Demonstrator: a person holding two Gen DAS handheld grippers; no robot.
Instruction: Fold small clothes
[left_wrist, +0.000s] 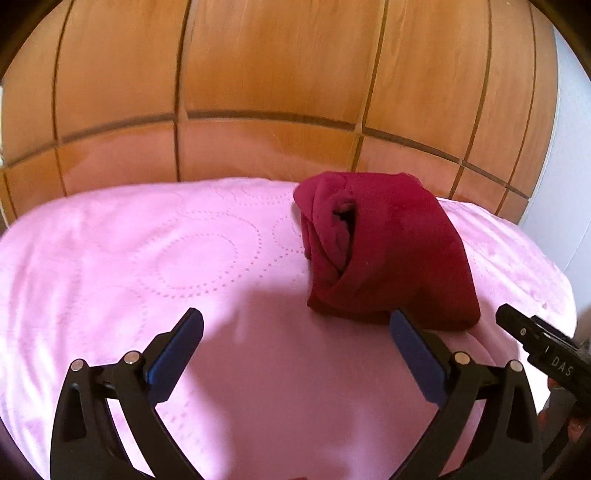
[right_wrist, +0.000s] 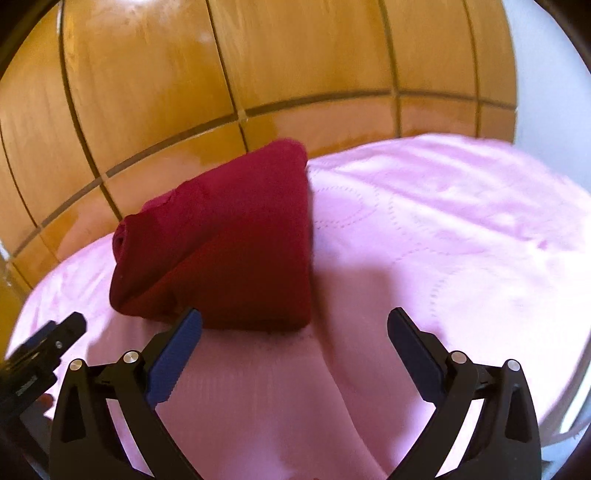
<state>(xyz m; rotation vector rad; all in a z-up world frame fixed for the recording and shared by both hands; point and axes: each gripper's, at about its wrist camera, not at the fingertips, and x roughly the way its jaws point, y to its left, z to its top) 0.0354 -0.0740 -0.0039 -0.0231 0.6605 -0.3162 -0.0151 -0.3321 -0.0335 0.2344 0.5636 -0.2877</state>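
Left wrist view shows the left gripper (left_wrist: 295, 325) with its jaws spread wide and nothing between them, only the pink bedspread (left_wrist: 147, 240) below. The dark red folded garment (left_wrist: 391, 251) lies on that spread ahead and to the right of this gripper, its near edge just behind the right-hand blue pad, its long axis running away toward the wooden headboard (left_wrist: 277, 74). In the right wrist view the right gripper (right_wrist: 295, 325) also stands wide open and empty, and the garment (right_wrist: 229, 240) sits ahead and to its left, its near edge just behind the left-hand pad. So the bundle lies between the two hands, near both and held by neither; I cannot say which is closer. It already looks folded, so the next move is likely a last tidy or a retreat
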